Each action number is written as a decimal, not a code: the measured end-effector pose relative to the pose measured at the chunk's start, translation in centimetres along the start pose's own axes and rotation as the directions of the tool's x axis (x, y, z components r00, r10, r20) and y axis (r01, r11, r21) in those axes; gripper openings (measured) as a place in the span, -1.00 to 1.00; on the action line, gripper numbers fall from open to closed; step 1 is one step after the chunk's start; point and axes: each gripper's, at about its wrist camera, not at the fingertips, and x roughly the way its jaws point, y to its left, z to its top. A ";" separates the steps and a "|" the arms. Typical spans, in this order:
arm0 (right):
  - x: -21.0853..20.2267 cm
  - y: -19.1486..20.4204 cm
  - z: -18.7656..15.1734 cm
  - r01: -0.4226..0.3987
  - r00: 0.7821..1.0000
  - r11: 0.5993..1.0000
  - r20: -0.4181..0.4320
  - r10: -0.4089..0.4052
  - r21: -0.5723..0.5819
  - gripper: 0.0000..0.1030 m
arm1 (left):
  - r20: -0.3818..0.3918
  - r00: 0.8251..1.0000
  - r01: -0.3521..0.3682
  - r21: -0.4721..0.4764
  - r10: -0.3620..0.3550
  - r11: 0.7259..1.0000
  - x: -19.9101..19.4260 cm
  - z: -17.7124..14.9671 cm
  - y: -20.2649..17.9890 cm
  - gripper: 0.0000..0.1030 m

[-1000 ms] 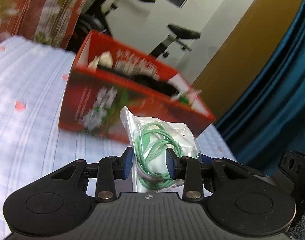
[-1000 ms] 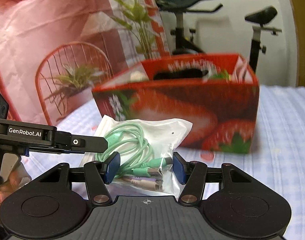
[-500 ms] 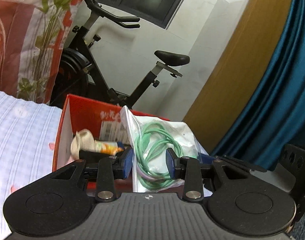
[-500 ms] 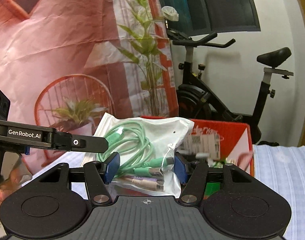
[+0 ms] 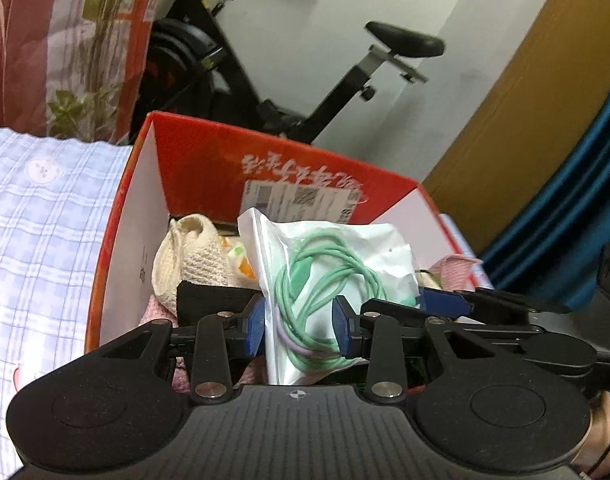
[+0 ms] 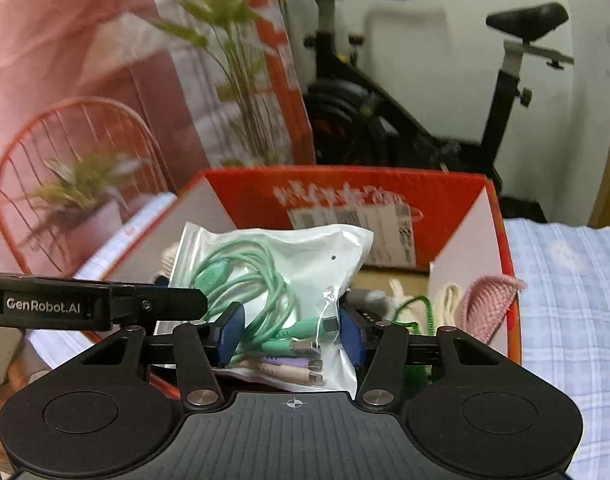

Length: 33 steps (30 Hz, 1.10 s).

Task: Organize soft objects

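Observation:
A clear plastic bag [image 5: 317, 264] holding a coiled green cable hangs over the open red cardboard box [image 5: 209, 160]. My left gripper [image 5: 299, 330] is shut on the bag's lower part. My right gripper [image 6: 290, 334] has the same bag [image 6: 273, 264] between its blue pads, and its jaws are closing on it. The left gripper's finger [image 6: 105, 306] reaches in from the left in the right wrist view. Inside the box [image 6: 241, 188] lie a cream knitted piece [image 5: 189, 256], a black cloth [image 5: 213, 300], a pink knitted piece [image 6: 489, 304] and a green coiled cord [image 6: 413, 308].
The box stands on a blue checked bed cover [image 5: 37, 232], also seen at the right [image 6: 565, 280]. An exercise bike [image 5: 345, 92] stands behind the box. A printed plant backdrop [image 6: 105, 100] fills the left, and a teal curtain [image 5: 577, 220] and a wooden panel [image 5: 505, 128] the right.
Both grippers carried the bag from in front of the box up and over its open top. The box's inside is now in view below the bag.

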 end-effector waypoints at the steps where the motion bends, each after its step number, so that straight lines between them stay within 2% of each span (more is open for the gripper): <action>1: 0.4 0.0 0.0 0.005 1.000 1.000 -0.016 -0.005 0.003 -0.07 | -0.006 1.000 -0.004 -0.009 0.004 1.000 0.2 0.0 0.1 -0.29; 13: 3.2 -0.9 -0.5 0.016 0.995 0.997 -0.104 -0.008 0.075 -0.05 | -0.042 0.998 -0.049 0.030 0.050 0.998 0.9 -0.2 -0.1 -0.24; 18: 2.8 -0.7 -0.9 0.018 0.994 0.996 -0.112 -0.008 0.087 -0.05 | -0.022 0.997 -0.067 0.061 0.069 0.996 -0.6 -0.1 -0.6 0.04; 21: 1.9 -0.7 -1.0 0.007 0.995 0.995 -0.099 0.003 0.099 -0.04 | 0.014 0.997 -0.074 0.086 0.073 0.993 -2.4 0.0 -0.7 0.28; 25: -0.2 -0.7 -0.6 0.018 0.998 0.996 -0.055 -0.013 0.088 -0.02 | 0.081 0.992 -0.103 0.112 0.094 0.988 -5.1 0.2 -1.2 0.83; 27: -1.7 -0.7 -0.3 0.011 1.000 0.996 -0.011 -0.010 0.094 0.20 | 0.124 0.986 -0.129 0.131 0.113 0.983 -6.6 0.1 -1.7 0.95; 28: -2.4 -0.7 -0.2 0.008 1.000 0.995 0.010 -0.009 0.097 0.42 | 0.145 0.982 -0.143 0.141 0.123 0.980 -7.4 0.0 -2.1 0.98; 29: -3.3 -0.7 0.0 0.002 0.999 0.995 0.042 -0.006 0.097 0.54 | 0.160 0.978 -0.156 0.148 0.132 0.977 -8.0 -0.1 -2.4 1.00; 31: -5.0 -0.5 0.3 0.005 0.995 0.996 0.097 -0.013 0.086 0.66 | 0.186 0.970 -0.186 0.157 0.156 0.970 -9.2 -0.1 -3.0 1.00; 33: -6.4 -0.2 0.7 0.020 0.991 0.998 0.131 -0.029 0.066 0.90 | 0.212 0.959 -0.222 0.161 0.187 0.962 -10.5 -0.3 -3.6 1.00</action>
